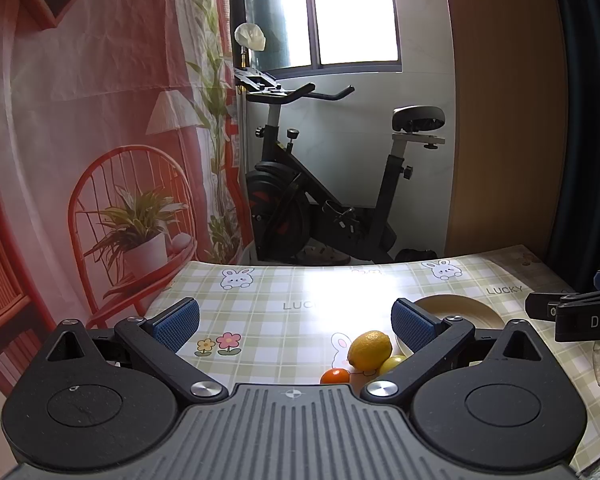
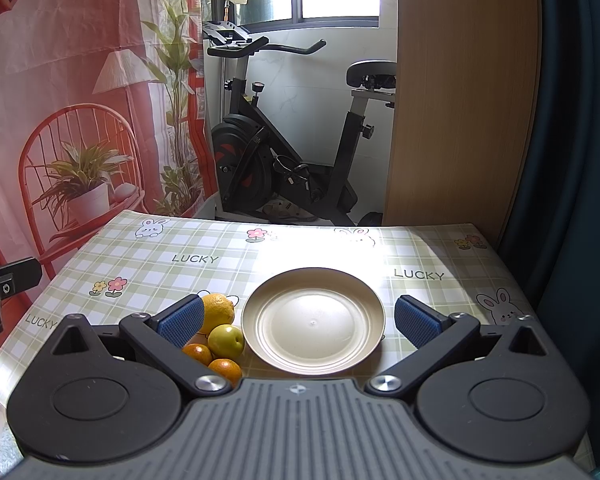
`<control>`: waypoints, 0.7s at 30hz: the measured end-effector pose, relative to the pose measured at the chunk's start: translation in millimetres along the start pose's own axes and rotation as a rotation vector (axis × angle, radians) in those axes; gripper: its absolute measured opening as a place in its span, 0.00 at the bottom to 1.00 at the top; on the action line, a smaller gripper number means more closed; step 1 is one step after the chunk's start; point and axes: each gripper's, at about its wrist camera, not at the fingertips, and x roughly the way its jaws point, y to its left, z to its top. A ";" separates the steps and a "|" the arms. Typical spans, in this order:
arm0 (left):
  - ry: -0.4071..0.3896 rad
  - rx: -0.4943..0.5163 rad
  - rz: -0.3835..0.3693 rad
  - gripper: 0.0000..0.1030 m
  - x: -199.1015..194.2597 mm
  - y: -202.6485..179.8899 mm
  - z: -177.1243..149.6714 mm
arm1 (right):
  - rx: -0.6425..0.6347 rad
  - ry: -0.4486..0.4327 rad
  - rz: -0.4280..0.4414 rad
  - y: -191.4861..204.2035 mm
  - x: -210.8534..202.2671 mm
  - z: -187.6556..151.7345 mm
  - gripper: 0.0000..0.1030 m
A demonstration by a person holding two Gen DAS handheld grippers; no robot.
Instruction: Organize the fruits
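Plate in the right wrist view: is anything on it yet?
No. The plate is bare across all that shows; only its near edge is hidden by the right tool. The lemon, green fruit and two oranges lie on the tablecloth beside it.

Glossy green-checked plastic cloth (image 2: 204,248) over worktop, glare at centre. Round cream plastic plate (image 2: 260,332), smooth, satin. Dimpled yellow lemon (image 2: 220,307). Claw pads (image 2: 180,326): ribbed blue rubber, matt.

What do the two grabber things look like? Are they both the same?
Yes, they match. Each hand-held gripper, left and right, has black arms with silver rivets, blue bumpy pads on the fingers, round black discs at the sides and a grey ribbed middle with a small crosshair mark. No cables or sleeves show.
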 end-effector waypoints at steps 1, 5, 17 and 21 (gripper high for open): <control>0.000 0.000 0.000 1.00 0.0 0.0 0.0 | 0.000 0.000 0.000 -0.1 0.1 -0.1 1.00; 0.000 -0.001 0.000 1.00 0.1 -0.1 0.0 | 0.000 0.000 0.000 0.3 -0.2 -0.2 1.00; -0.001 -0.003 -0.001 1.00 -0.2 -0.2 -0.6 | -0.001 -0.001 -0.001 0.3 -0.2 -0.3 1.00; -0.003 -0.002 -0.004 1.00 -0.3 -0.1 -0.8 | -0.002 -0.002 -0.001 0.2 -0.1 -0.3 1.00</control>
